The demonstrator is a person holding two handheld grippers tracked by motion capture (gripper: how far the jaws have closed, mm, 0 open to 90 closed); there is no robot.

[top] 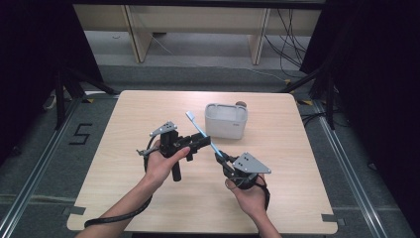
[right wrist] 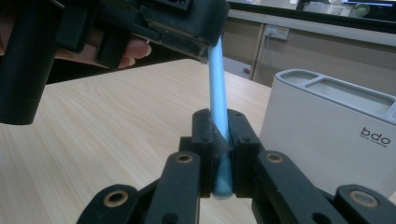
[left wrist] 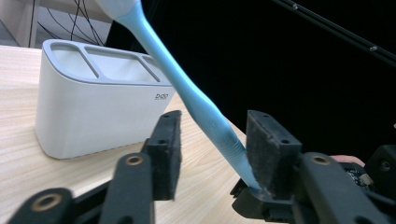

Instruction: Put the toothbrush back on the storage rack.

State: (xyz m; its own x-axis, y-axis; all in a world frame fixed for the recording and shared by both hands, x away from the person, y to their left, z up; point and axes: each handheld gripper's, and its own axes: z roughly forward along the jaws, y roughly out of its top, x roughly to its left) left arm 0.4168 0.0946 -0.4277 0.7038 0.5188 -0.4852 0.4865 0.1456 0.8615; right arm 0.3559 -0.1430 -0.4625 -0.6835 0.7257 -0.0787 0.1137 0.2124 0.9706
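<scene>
Two black jaws rise from the bottom of the right gripper view, and they are pinched tight on the end of a blue toothbrush (right wrist: pixel 219 135). Its handle goes up between them toward the top middle of the frame, where it passes behind the black body of the other tool. A white holder (right wrist: pixel 336 130) with the letters "bdo" stands at the right of that frame on the wooden table (right wrist: pixel 107 121).

Seen from the high view, the right gripper (top: pixel 219 157) sits in the lower middle of the frame, in the person's right hand (top: pixel 250 196). The left gripper (top: pixel 205 143) is just to its upper left, held by the left hand (top: pixel 163 163). The toothbrush (top: pixel 202 132) slants up and left from the right tool, and its small pale head is near the middle of the frame. The holder (top: pixel 226 120) stands just right of that head, toward the far side of the table (top: pixel 124 148).

Looking along the left gripper (left wrist: pixel 212 140), its jaws stand wide apart. The blue handle (left wrist: pixel 187 93) runs between them. Its low end lies right by the right pad; I cannot tell if they touch. The holder (left wrist: pixel 93 102) fills the left of this frame, with open slots on top.
</scene>
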